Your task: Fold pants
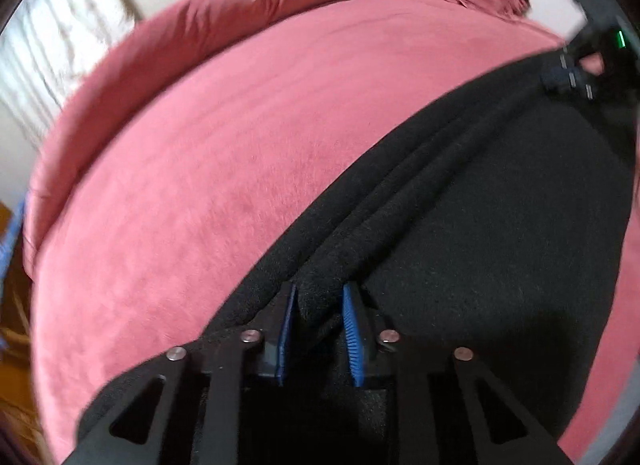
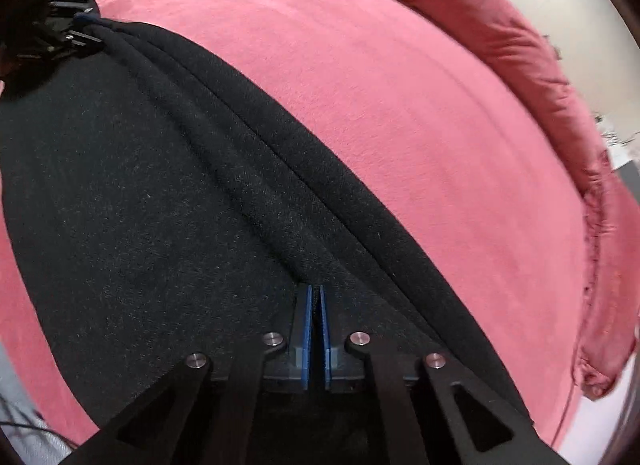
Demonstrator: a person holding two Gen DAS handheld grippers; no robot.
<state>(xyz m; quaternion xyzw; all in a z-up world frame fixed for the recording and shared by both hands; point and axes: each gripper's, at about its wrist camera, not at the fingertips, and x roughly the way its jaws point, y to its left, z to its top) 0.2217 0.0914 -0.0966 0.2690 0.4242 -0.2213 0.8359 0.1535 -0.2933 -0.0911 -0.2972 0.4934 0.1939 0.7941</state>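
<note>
Pink bedspread (image 1: 224, 153) underneath; both claws tilt steeply down, left gripper (image 1: 320, 305) and right gripper (image 2: 316, 301) each pinching black pants (image 2: 140, 193) folds.

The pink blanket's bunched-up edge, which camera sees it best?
The right wrist view: the pink blanket has its rolled edge running unbroken down the right side. The left wrist view shows that edge along the top, blurrier, with the black pants covering the lower right.

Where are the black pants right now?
The black pants lie on the pink bedspread, their bunched edge pinched at one end by the left gripper and at the other by the right gripper.
</note>
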